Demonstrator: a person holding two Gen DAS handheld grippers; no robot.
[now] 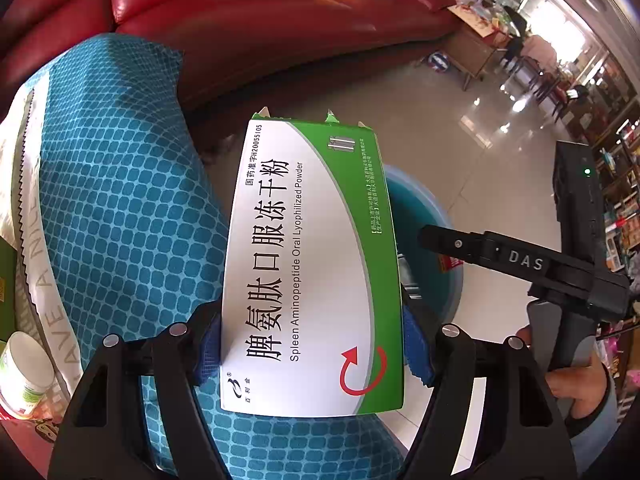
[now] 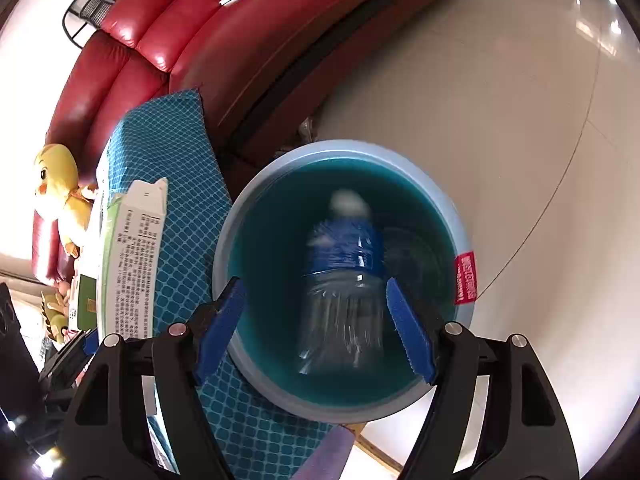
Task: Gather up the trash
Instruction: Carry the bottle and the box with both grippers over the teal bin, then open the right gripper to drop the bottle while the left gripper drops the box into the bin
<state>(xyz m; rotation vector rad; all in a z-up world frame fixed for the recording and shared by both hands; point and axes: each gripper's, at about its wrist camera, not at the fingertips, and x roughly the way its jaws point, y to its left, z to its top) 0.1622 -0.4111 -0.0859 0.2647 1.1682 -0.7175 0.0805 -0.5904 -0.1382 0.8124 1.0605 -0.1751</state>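
My left gripper (image 1: 312,352) is shut on a white and green medicine box (image 1: 312,264), held up above a blue netted cushion (image 1: 120,208). The box also shows in the right wrist view (image 2: 128,264), at the left. My right gripper (image 2: 320,320) is open above a blue round bin (image 2: 464,216). A clear plastic bottle with a blue label (image 2: 344,276) is blurred between the blue pads, inside the bin's mouth and free of them. The right gripper shows in the left wrist view (image 1: 428,236) over the bin (image 1: 436,208).
A red leather sofa (image 1: 248,28) stands behind the cushion. A white cup (image 1: 24,372) sits at the lower left. A yellow plush duck (image 2: 56,184) sits on the sofa at the left. Glossy tiled floor (image 2: 500,120) lies to the right of the bin.
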